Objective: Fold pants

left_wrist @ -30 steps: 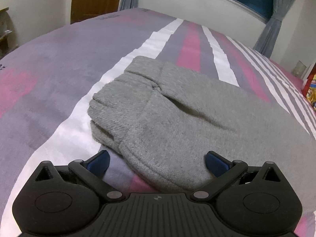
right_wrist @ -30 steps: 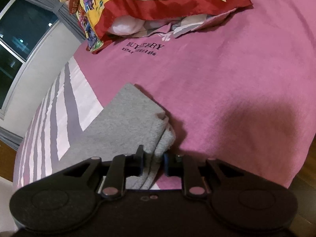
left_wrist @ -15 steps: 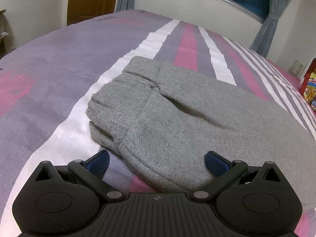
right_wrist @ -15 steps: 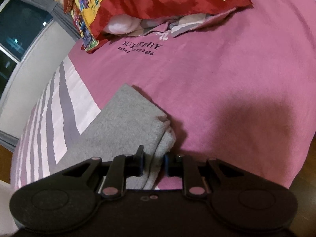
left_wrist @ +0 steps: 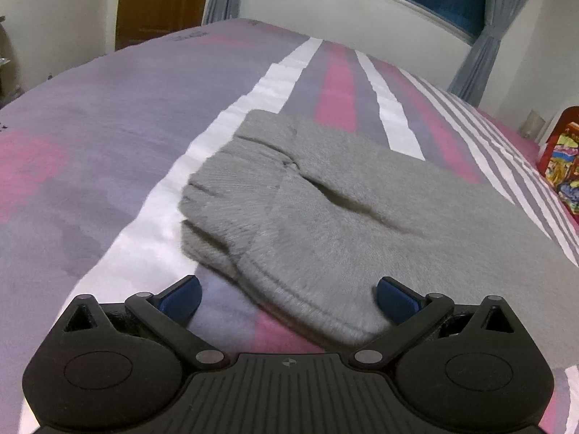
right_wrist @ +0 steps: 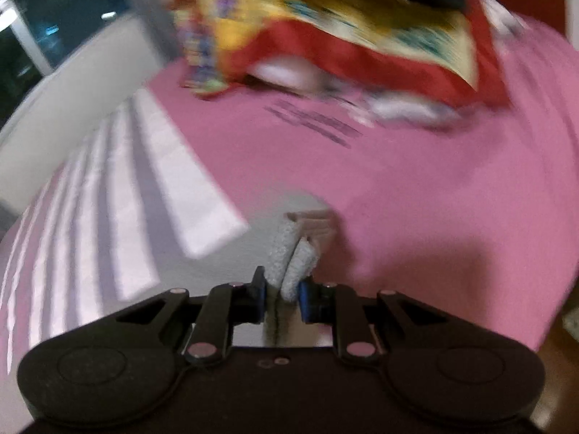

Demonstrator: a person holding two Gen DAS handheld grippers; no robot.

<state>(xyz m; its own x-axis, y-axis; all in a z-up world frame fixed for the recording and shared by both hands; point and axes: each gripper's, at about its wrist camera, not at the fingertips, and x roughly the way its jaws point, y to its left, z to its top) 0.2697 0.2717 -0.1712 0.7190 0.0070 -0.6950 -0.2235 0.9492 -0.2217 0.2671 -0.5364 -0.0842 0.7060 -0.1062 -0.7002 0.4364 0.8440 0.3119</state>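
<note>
Right gripper [right_wrist: 282, 294] lifted, jaws pinching pants [left_wrist: 325, 224]; left gripper [left_wrist: 287, 298] spread over striped bedspread [left_wrist: 90, 126].

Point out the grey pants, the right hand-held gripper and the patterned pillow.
grey pants [left_wrist: 325, 224]: left wrist view, on the upper folded layer.
right hand-held gripper [right_wrist: 282, 289]: right wrist view, midway between the fingertips, shut on the pants' edge.
patterned pillow [right_wrist: 325, 25]: right wrist view, on its blurred yellow and red cover.
</note>
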